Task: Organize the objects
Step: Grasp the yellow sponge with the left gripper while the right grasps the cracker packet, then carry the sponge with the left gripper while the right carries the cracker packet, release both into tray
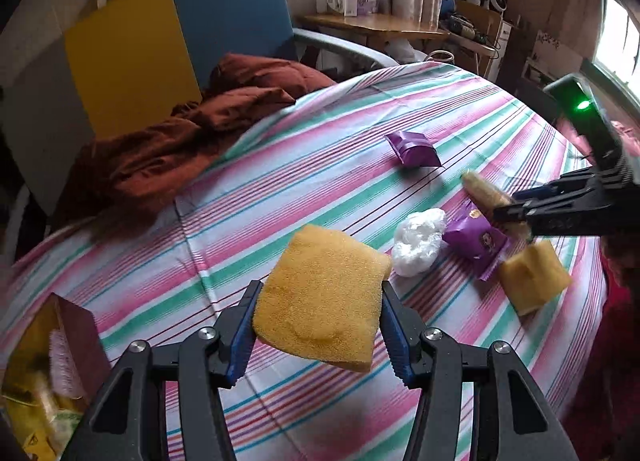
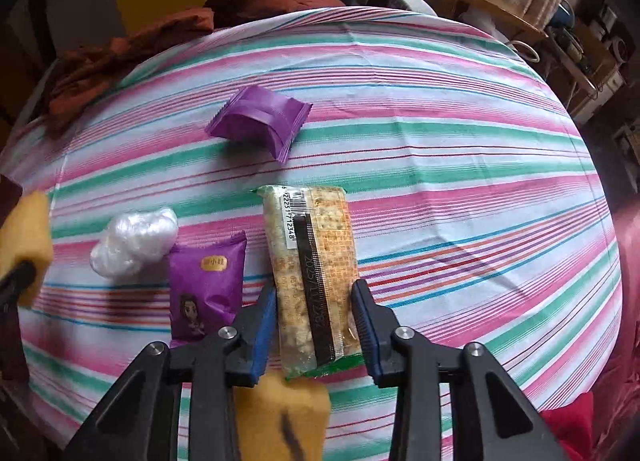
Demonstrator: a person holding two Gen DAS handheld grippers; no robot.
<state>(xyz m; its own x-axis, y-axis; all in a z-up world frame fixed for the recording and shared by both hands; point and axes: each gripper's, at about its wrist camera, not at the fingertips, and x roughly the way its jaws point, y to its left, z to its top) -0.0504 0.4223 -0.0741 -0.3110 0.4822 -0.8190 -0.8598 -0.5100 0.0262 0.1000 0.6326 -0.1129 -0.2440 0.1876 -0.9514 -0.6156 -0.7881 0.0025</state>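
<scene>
- Sponge (image 1: 320,297): we hold it clamped in our left tool (image 1: 318,325), lifted above the striped worktop (image 1: 280,165).
- A box (image 1: 76,345) at the near left edge holds a pink brush and packets.
- Our right tool (image 2: 314,325) grips a cracker packet (image 2: 312,269); beside it lie a purple snack (image 2: 206,293), a white plastic wad (image 2: 134,241), a second sponge (image 1: 534,281) and another purple packet (image 2: 260,121).
- Behind, we see a rust blanket (image 1: 180,133) and a blue chair (image 1: 232,17).

A yellow sponge (image 1: 324,297) is sitting lifted at lower centre of the left view. A cracker bar (image 2: 312,277) is lying lengthwise at centre of the right view, with two purple packets (image 2: 206,289) (image 2: 260,121), a white wad (image 2: 134,241) and a second sponge (image 2: 280,417) lying around it.
</scene>
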